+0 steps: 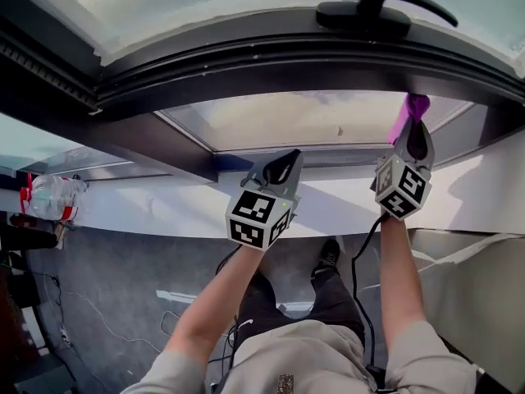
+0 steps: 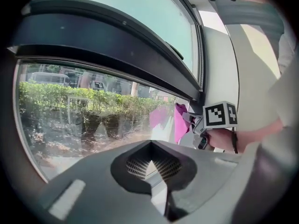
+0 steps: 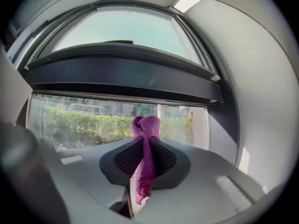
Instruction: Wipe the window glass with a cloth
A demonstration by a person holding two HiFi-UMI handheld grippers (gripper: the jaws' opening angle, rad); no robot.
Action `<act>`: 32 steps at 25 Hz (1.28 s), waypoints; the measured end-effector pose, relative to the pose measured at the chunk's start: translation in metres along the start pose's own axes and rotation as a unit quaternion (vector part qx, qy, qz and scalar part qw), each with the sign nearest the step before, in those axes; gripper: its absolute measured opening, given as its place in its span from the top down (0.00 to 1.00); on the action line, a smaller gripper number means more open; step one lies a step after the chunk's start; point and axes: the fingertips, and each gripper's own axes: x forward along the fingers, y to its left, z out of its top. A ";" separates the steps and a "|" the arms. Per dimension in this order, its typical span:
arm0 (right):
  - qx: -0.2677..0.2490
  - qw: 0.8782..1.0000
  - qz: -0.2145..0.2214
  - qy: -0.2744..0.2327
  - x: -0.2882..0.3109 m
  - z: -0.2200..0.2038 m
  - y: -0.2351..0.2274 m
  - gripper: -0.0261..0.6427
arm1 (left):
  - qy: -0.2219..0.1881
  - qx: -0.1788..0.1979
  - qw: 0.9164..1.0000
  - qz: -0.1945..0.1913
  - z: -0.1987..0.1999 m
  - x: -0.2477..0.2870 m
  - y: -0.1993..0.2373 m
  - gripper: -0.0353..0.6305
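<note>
- Right gripper [image 3: 144,147]: fingers clamped on a purple cloth [image 3: 145,127], its bunched end standing past the tips.
- Cloth: at the right end of the lower window glass [image 1: 303,117]; contact unclear.
- Left gripper [image 2: 150,155]: fingers closed, nothing between them, left of the right gripper.
- Plastic bottle [image 1: 51,197]: far left, on the sill.

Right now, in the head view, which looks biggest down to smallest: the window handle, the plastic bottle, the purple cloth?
1. window handle
2. plastic bottle
3. purple cloth, only partly showing
The distances from the camera differ, so true sizes are unsure.
</note>
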 end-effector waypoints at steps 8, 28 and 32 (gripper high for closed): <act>0.030 0.982 0.185 0.005 -0.071 -0.011 0.226 0.86 | 0.004 -0.018 0.996 0.089 -0.022 -0.114 0.106 0.94; 0.001 0.922 0.388 0.016 -0.085 -0.075 0.532 0.86 | 0.022 -0.057 0.982 0.181 -0.093 -0.239 0.230 0.94; -0.003 0.939 0.344 0.019 -0.067 -0.080 0.489 0.86 | 0.026 -0.054 0.985 0.164 -0.092 -0.221 0.217 0.94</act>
